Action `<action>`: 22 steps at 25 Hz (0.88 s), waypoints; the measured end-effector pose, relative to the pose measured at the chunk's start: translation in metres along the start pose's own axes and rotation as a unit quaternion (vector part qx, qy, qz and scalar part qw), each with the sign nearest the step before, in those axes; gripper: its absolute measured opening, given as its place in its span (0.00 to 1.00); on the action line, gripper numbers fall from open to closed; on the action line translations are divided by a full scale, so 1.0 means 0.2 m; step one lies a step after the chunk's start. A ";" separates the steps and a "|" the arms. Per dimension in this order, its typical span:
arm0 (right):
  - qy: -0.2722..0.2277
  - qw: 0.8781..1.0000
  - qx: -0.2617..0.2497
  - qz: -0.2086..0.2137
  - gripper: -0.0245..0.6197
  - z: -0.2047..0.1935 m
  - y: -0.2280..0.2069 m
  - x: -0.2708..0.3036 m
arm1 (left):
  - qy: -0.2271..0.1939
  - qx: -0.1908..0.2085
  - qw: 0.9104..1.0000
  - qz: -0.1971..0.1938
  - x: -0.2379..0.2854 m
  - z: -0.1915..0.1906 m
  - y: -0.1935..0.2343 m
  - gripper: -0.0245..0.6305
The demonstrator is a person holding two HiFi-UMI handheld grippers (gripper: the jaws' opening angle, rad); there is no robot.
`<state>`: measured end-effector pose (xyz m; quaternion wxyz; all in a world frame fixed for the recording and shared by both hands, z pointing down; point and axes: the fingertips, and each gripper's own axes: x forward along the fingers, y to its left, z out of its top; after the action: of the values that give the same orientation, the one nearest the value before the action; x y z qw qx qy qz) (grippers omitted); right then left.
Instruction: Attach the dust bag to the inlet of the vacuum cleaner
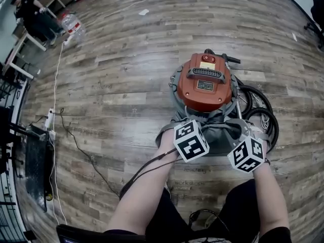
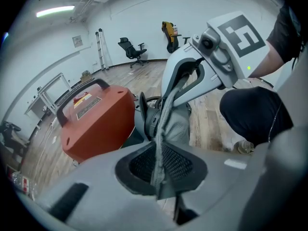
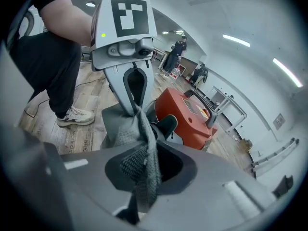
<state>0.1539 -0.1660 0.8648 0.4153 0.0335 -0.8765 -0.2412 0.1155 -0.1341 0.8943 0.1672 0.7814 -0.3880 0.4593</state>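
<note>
Both grippers clench the grey dust bag (image 1: 223, 135), which lies bunched on the wooden floor (image 1: 126, 85) against the near side of the orange vacuum cleaner (image 1: 204, 82). A fold of the bag's fabric runs straight up between the left gripper (image 2: 160, 174)'s closed jaws. A second fold hangs pinched in the right gripper (image 3: 144, 177)'s jaws. The two grippers meet on the cloth almost tip to tip.

The head view hides both grips under the marker cubes. It alone shows the black hose (image 1: 260, 113) coiled on the floor just to the right of the vacuum cleaner. Only the right gripper view shows a white shoe (image 3: 74, 115) beside the bag. Only the left gripper view takes in a distant office chair (image 2: 131, 51).
</note>
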 end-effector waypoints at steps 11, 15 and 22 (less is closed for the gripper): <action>-0.027 0.998 0.054 -0.012 0.10 -0.06 0.02 0.01 | -0.031 0.033 0.998 0.040 -0.02 0.06 0.05 0.10; -0.016 0.999 0.027 -0.011 0.09 -0.05 0.03 -0.02 | -0.029 0.049 0.998 0.041 -0.04 0.07 0.04 0.10; -0.012 0.999 -0.033 -0.020 0.09 0.01 0.02 0.00 | -0.009 0.029 0.999 0.015 -0.04 -0.02 0.00 0.09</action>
<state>0.1520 -0.1614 0.8654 0.4006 0.0349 -0.8722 -0.2787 0.1122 -0.1281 0.8892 0.1339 0.7844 -0.3873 0.4656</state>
